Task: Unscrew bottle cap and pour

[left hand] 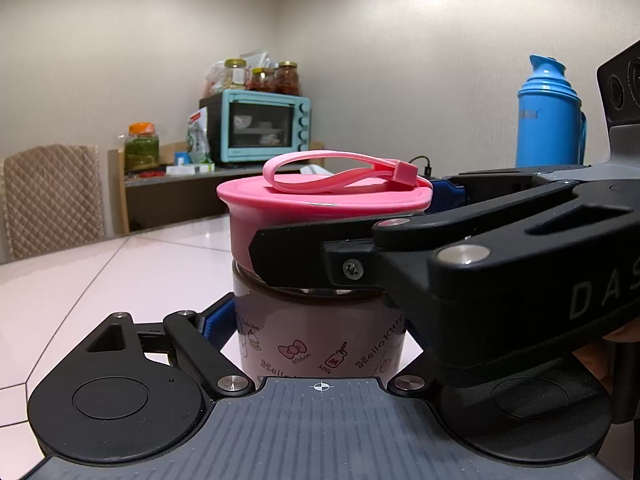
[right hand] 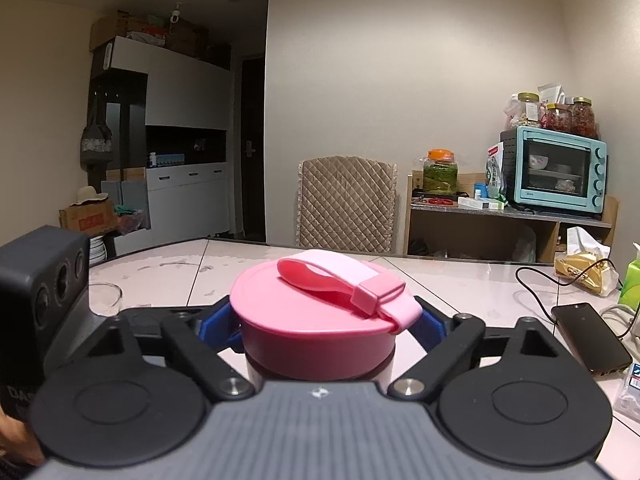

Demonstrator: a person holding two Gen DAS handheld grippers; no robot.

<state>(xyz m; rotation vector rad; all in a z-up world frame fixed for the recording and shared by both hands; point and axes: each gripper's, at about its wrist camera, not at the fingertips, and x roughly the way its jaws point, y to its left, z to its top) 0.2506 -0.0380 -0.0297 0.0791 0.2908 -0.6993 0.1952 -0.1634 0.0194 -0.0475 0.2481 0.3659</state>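
Observation:
A pink-lidded bottle (left hand: 320,336) with cartoon print stands upright on the white table (left hand: 100,280). My left gripper (left hand: 320,320) is shut on its body; its left blue pad (left hand: 214,322) presses the side, and the other finger is hidden behind the right tool. The pink cap (right hand: 312,320), with a strap loop lying on top, sits on the bottle. My right gripper (right hand: 324,324) comes in from the right at cap height, its blue pads (right hand: 218,326) pressing both sides of the cap. In the left wrist view its black finger (left hand: 304,256) crosses the cap (left hand: 320,204).
A blue thermos (left hand: 548,116) stands behind to the right. A phone (right hand: 588,336) with a cable, a yellow bag (right hand: 584,272) and a clear glass (right hand: 104,296) lie on the table. Beyond it are a padded chair (right hand: 346,204) and a shelf with a teal oven (right hand: 556,168).

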